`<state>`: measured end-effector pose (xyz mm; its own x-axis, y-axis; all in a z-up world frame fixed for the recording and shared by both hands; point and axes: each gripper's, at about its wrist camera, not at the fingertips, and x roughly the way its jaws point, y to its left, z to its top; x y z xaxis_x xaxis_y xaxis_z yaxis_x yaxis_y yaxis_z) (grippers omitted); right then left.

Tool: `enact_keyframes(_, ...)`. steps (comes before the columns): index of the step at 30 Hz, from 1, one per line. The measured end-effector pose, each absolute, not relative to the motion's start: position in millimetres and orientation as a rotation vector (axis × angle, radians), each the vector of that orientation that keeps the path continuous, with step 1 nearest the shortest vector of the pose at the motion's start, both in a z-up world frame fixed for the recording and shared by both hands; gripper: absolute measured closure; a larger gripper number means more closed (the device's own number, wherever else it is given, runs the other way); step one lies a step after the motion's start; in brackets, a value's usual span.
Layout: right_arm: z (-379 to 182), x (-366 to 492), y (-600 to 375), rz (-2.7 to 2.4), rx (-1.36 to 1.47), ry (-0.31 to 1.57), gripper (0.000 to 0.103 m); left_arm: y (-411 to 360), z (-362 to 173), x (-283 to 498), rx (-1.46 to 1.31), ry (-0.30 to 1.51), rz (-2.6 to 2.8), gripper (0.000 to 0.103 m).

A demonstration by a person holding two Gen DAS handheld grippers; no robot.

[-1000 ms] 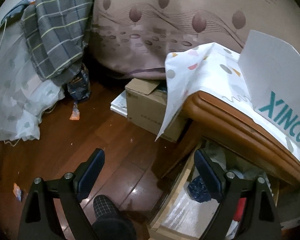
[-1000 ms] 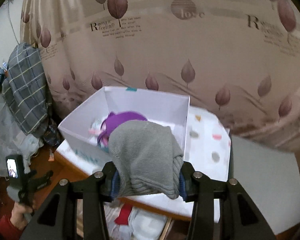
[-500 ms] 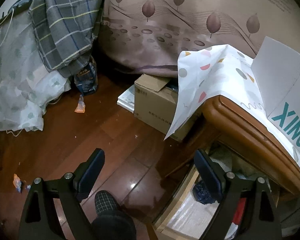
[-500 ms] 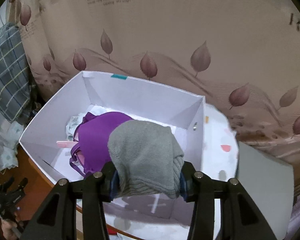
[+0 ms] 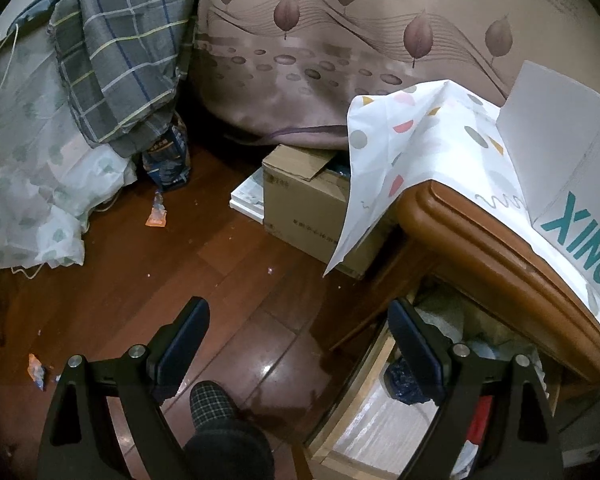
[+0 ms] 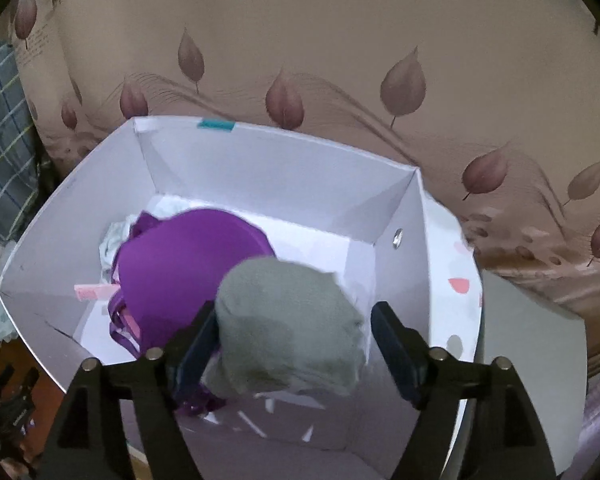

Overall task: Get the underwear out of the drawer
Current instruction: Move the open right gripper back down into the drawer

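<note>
Now, grey underwear (image 6: 288,320): between the just-opened jaws of the right gripper (image 6: 292,332), over the near right corner of the white box (image 6: 260,168).
Left gripper (image 5: 300,340): jaws open, empty, nearer the open drawer (image 5: 380,428).

White box (image 6: 284,168) on clothed table (image 5: 472,236)

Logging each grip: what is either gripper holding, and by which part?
Nothing. The right gripper has just opened around the grey garment; left gripper is open, empty.

Grey knit underwear (image 6: 288,320) over white box (image 6: 284,168)
</note>
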<state>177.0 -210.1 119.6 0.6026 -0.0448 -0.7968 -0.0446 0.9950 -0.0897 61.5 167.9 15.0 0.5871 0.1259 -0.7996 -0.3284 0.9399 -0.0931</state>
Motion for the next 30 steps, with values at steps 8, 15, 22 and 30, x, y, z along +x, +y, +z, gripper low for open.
enact_keyframes(8,163,134,-209,0.078,-0.066,0.845,0.024,155,12,65,-0.204,0.921,0.231,0.014)
enact_keyframes(15,149,42,-192,0.244,-0.163,0.900,0.024,148,12,64,-0.187,0.924,0.211,0.014)
enact_keyframes(22,54,-3,-176,0.325,-0.196,1.146,0.024,145,12,63,-0.170,0.929,0.201,0.014)
enact_keyframes(30,-64,10,-157,0.262,-0.051,1.432,0.024,144,11,64,-0.175,0.932,0.200,0.014)
